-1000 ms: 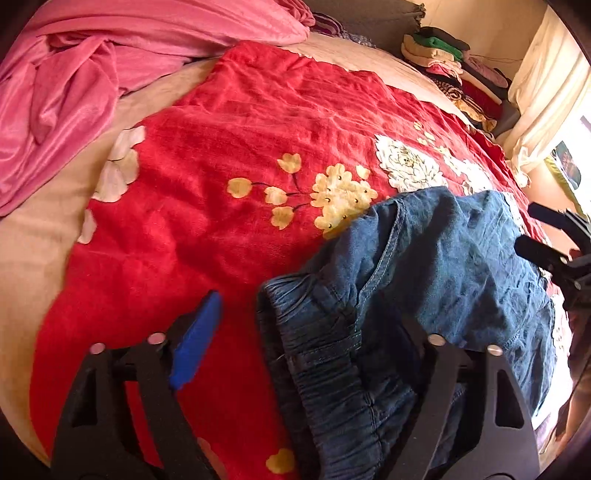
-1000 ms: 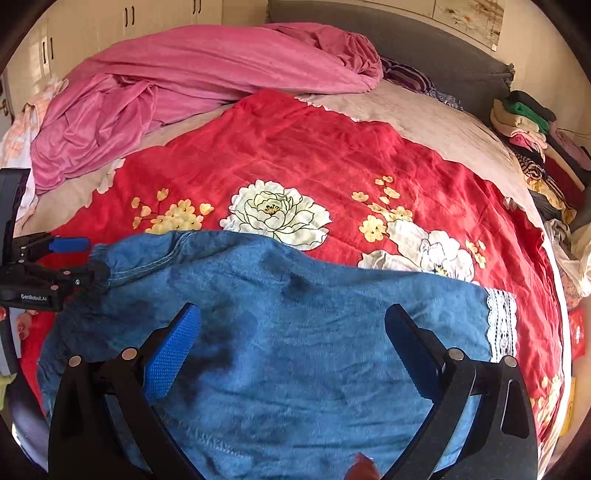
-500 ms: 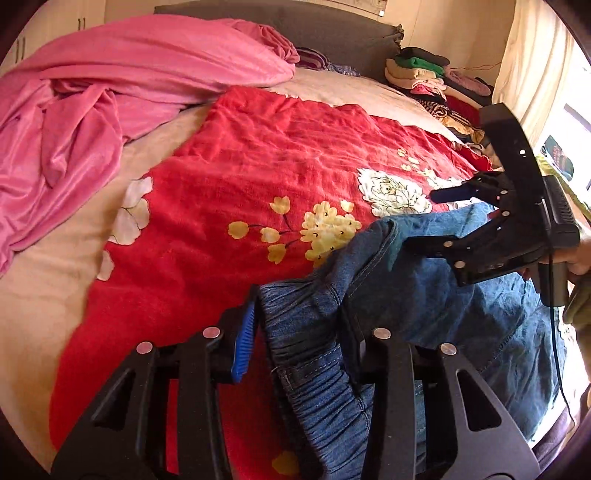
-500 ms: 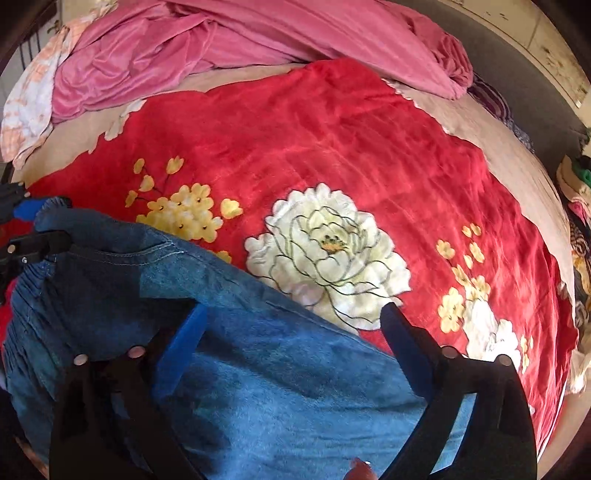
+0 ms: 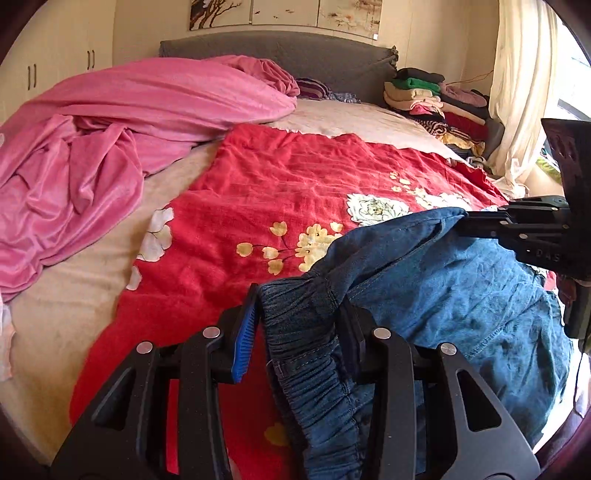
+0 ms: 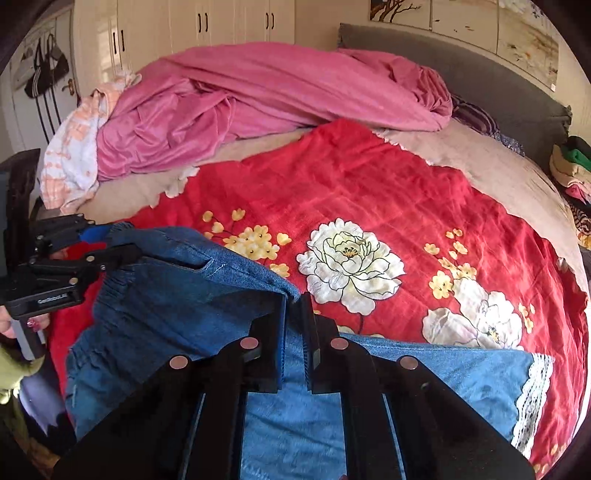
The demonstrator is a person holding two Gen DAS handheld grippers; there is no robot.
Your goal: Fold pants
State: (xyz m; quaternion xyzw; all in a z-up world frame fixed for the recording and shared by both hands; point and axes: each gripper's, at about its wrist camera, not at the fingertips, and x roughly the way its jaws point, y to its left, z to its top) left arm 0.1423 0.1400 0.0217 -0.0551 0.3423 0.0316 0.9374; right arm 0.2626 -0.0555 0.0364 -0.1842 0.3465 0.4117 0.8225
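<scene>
Blue denim pants [image 5: 443, 280] with an elastic waistband and a lace-trimmed hem [image 6: 532, 391] lie on the near edge of a red floral blanket [image 5: 288, 192]. My left gripper [image 5: 299, 321] is shut on the gathered waistband. My right gripper [image 6: 294, 314] is shut on the far edge of the pants and lifts it off the bed. The right gripper also shows in the left wrist view [image 5: 517, 229], and the left gripper in the right wrist view [image 6: 92, 251].
A crumpled pink sheet [image 5: 92, 147] covers the far left of the bed. A grey headboard [image 5: 295, 55] stands behind. A stack of folded clothes [image 5: 436, 99] sits at the far right by a cream curtain [image 5: 524, 81]. White wardrobes [image 6: 207, 26] line the wall.
Both grippers have closed on the pants, the left on the waistband and the right on the far edge. Both have risen, lifting the denim off the blanket.
</scene>
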